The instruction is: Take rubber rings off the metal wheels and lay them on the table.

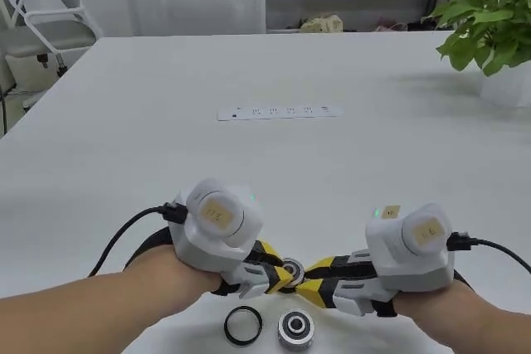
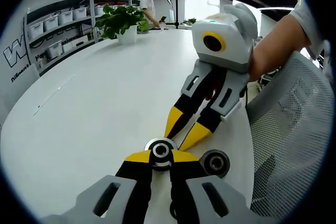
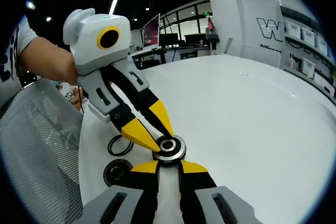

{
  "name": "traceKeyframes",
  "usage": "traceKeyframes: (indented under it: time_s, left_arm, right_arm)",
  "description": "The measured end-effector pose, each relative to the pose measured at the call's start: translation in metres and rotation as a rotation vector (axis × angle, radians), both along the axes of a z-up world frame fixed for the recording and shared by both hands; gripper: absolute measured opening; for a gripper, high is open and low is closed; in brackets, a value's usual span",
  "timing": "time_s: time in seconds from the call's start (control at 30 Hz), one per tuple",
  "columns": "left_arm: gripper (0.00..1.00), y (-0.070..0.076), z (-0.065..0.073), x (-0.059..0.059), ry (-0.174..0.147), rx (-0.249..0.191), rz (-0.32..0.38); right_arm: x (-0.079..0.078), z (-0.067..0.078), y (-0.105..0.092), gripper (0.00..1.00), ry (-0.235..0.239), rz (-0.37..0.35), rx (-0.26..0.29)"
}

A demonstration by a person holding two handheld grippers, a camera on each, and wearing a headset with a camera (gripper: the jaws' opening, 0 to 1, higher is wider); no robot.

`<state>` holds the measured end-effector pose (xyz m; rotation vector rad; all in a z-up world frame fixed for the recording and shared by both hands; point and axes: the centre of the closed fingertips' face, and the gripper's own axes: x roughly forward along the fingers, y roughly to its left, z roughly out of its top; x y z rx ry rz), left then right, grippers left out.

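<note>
Stripping: wheel (image 1: 291,271), under way
Left gripper (image 2: 161,157): pinching wheel
Right gripper (image 3: 169,167): nipping its rim
Next: peeling rubber free, laying beside near ring (image 1: 243,325)

The left forearm (image 1: 79,312) and right forearm (image 1: 485,325) angle in toward the metal wheel (image 1: 291,271), the left gripper (image 1: 278,272) pinching it from its left and the right gripper (image 1: 306,278) facing it from its right, jaws narrowly parted at its rim.
</note>
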<state>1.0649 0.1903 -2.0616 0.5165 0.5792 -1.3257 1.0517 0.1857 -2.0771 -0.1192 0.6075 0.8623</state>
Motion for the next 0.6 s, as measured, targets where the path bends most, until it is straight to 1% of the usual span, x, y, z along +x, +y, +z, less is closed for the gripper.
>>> traceKeyframes:
  time_s: [0.17,0.6]
  left_arm:
    - [0.07,0.0000,0.0003,-0.0006,0.000,-0.002,0.004]
    - [0.07,-0.0013,-0.0001,0.0000,0.007,-0.006,0.016]
  right_arm:
    - [-0.0008,-0.0002,-0.0008,0.08,0.011,-0.005,0.011]
    - [-0.0009,-0.0004,-0.0012,0.06,0.019,-0.011,0.024]
